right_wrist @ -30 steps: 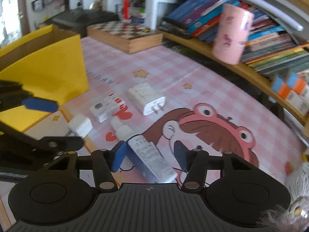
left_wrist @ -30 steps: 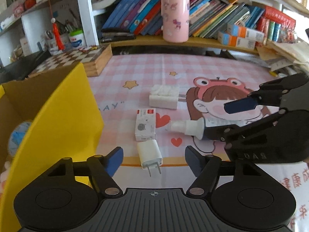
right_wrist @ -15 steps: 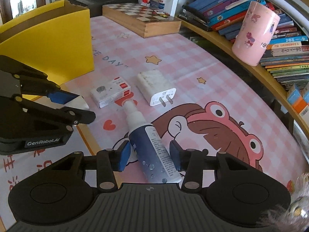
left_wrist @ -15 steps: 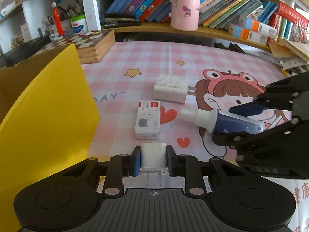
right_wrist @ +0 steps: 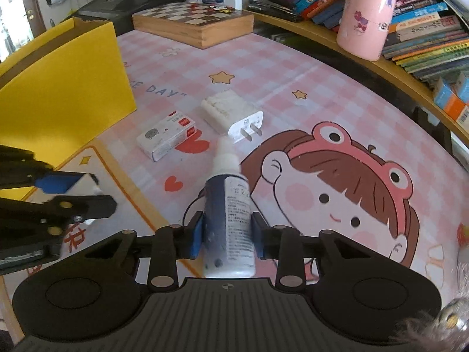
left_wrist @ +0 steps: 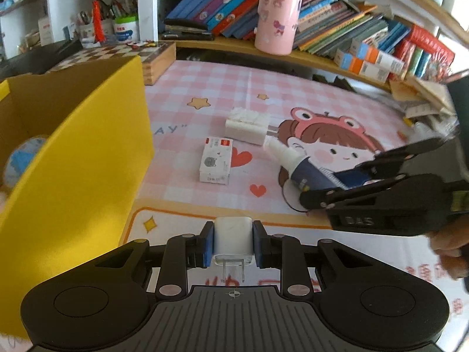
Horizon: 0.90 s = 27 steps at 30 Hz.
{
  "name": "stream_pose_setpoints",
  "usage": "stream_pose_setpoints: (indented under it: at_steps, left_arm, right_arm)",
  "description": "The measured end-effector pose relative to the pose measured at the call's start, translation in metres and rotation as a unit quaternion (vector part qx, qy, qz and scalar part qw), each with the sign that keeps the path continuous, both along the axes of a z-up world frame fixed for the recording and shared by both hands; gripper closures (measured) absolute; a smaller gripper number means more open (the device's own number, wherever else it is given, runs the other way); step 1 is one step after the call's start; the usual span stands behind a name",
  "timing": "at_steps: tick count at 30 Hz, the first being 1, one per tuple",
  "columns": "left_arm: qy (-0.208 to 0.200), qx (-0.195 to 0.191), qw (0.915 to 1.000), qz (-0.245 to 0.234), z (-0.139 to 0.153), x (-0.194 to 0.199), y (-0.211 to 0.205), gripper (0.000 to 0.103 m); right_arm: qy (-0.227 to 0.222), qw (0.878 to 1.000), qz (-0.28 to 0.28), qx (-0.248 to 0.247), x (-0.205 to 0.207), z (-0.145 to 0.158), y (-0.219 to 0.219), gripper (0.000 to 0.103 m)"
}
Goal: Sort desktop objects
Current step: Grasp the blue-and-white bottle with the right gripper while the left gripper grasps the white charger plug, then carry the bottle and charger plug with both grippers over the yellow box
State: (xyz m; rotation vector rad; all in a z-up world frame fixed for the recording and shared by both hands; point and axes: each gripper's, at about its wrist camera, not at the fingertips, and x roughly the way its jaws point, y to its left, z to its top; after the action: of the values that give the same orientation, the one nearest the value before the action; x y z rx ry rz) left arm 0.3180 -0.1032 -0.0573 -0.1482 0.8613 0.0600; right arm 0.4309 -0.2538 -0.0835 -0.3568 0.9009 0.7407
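Your left gripper [left_wrist: 233, 243] has its jaws clenched on the small white charger [left_wrist: 233, 239], prongs pointing back toward the camera, and the charger sits between the blue pads just beside the yellow box [left_wrist: 73, 158], which stands at your left. Your right gripper [right_wrist: 227, 236] grips the dark blue spray bottle [right_wrist: 228, 220] around its body, white nozzle pointing away toward the middle of the table [right_wrist: 293, 67]. Lying on the pink checked table cover ahead are a larger white charger [right_wrist: 231, 114] with its prongs toward the cartoon girl, and just beside it a small white carton [right_wrist: 165, 138] with a red label. The two lie near each other but apart. A pink cup [left_wrist: 277, 19] stands on the shelf before the books [left_wrist: 337, 26].
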Motion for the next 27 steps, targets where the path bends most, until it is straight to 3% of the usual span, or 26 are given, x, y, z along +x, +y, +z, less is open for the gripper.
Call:
stream_pose_setpoints:
  at_steps: [7,13,19,27]
  left_arm:
    - [-0.029,-0.031,0.9991,0.007,0.027,-0.032,0.003,0.078]
    - [-0.044,-0.055,0.9975,0.01,0.04,-0.056,-0.001,0.078]
    - [-0.045,-0.052,0.9976,0.007,0.041,-0.066,-0.006,0.078]
    - [-0.055,-0.056,0.9969,-0.003,0.049,-0.075,-0.002,0.078]
  right_arm:
    - [0.011,1.0,-0.026,-0.001,-0.014,0.001,-0.008,0.073]
    - [0.053,0.997,-0.058,0.026,-0.032,0.004,-0.02,0.073]
    - [0.001,1.0,-0.006,-0.015,-0.052,0.002,-0.007,0.072]
    - [0.014,0.998,-0.051,0.021,-0.057,0.004,-0.021,0.073]
